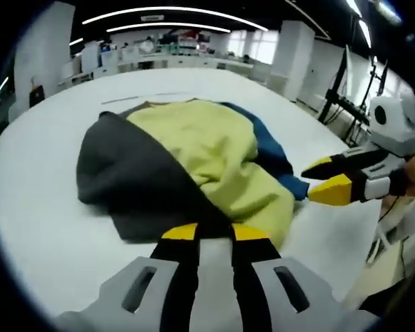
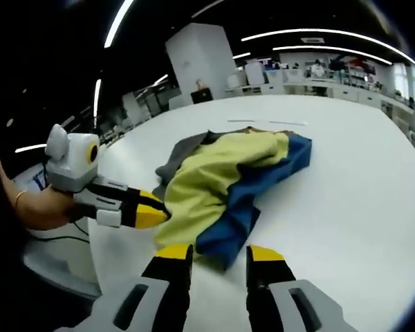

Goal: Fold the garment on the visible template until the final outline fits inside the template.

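Observation:
A crumpled garment [image 1: 194,155] in grey, pale yellow and blue lies on the white table [image 1: 41,207]. My left gripper [image 1: 214,232] stands at its near edge where grey meets yellow, jaws narrow and shut on the cloth. In the right gripper view the left gripper [image 2: 151,209] touches the yellow edge of the garment [image 2: 228,173]. My right gripper [image 2: 220,254] is open, and the blue hem reaches just between its yellow tips. In the left gripper view the right gripper [image 1: 326,178] sits at the blue side, jaws apart. A thin marked line [image 1: 145,97] on the table runs beyond the garment.
The white table stretches wide around the garment, with its near edge [image 2: 90,242] close to the left gripper. A hand with a bracelet [image 2: 34,207] holds the left gripper. Desks, pillars and stands [image 1: 346,97] fill the room behind.

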{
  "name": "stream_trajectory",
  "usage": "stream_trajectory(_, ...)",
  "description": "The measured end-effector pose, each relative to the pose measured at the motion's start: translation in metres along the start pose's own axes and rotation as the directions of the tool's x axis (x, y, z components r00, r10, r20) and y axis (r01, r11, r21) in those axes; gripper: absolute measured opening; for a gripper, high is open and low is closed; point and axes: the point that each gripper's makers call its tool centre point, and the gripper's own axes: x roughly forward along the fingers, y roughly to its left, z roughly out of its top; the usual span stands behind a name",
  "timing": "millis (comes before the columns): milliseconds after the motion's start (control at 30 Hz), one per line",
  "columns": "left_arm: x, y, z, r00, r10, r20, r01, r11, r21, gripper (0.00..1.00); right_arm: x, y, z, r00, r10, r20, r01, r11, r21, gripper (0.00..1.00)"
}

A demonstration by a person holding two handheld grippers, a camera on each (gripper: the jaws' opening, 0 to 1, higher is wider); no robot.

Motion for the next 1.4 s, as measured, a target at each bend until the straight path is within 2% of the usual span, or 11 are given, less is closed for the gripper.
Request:
stream_trajectory(100,0.000,-0.001,0.001,1.000,-0.005,0.015,0.006,0.999,-0.038,0.09,0.002,0.000,-0.003,1.000,-0.007,-0.010,0.006,1.000,-0.023,0.22)
stream_trajectory(233,0.000,-0.002,-0.002,1.000,-0.018,0.005,0.018,0.999,-0.041,0.03,0.007,-0.002,-0.007,1.000,-0.016,-0.013,0.015,0.999,-0.030,0.17)
stream_trajectory(433,-0.004,0.002,-0.001,0.999,-0.030,0.017,0.031,0.997,-0.076,0.00,0.007,-0.005,-0.010,0.999,-0.032,-0.013,0.032,0.999,-0.041,0.00)
stream_trajectory(633,-0.015,0.005,0.000,0.998,-0.058,0.004,0.058,0.994,-0.091,0.00,0.000,-0.010,-0.003,0.999,-0.040,0.013,0.040,0.999,0.006,0.00)
stream_trajectory(867,-0.047,0.022,0.016,0.997,-0.054,0.050,0.059,0.994,-0.096,0.00,-0.014,-0.011,0.009,0.999,-0.045,0.022,0.045,0.999,0.023,0.00)
stream_trajectory(1000,-0.062,0.031,0.020,0.996,-0.065,0.066,0.073,0.989,-0.132,0.00,-0.021,-0.009,0.017,0.999,-0.042,0.026,0.042,0.999,0.028,0.00)
stream_trajectory(1067,-0.072,0.037,0.026,0.993,-0.068,0.092,0.081,0.986,-0.147,0.00,-0.026,-0.009,0.023,0.999,-0.038,0.034,0.037,0.999,0.033,0.00)
stream_trajectory(1167,-0.088,0.050,0.036,0.990,-0.061,0.124,0.079,0.986,-0.149,0.00,-0.033,-0.011,0.031,0.999,-0.034,0.039,0.033,0.998,0.047,0.00)
stream_trajectory(1267,-0.099,0.061,0.046,0.984,-0.061,0.170,0.099,0.969,-0.227,0.00,-0.039,-0.017,0.032,0.999,-0.040,0.010,0.040,0.999,0.027,0.00)
stream_trajectory(1333,-0.110,0.072,0.054,0.978,-0.060,0.199,0.109,0.963,-0.247,0.00,-0.042,-0.020,0.034,0.999,-0.042,0.011,0.042,0.999,0.026,0.00)
stream_trajectory(1400,-0.121,0.086,0.059,0.978,-0.044,0.205,0.096,0.963,-0.250,0.00,-0.048,-0.023,0.040,0.999,-0.044,0.029,0.043,0.998,0.049,0.00)
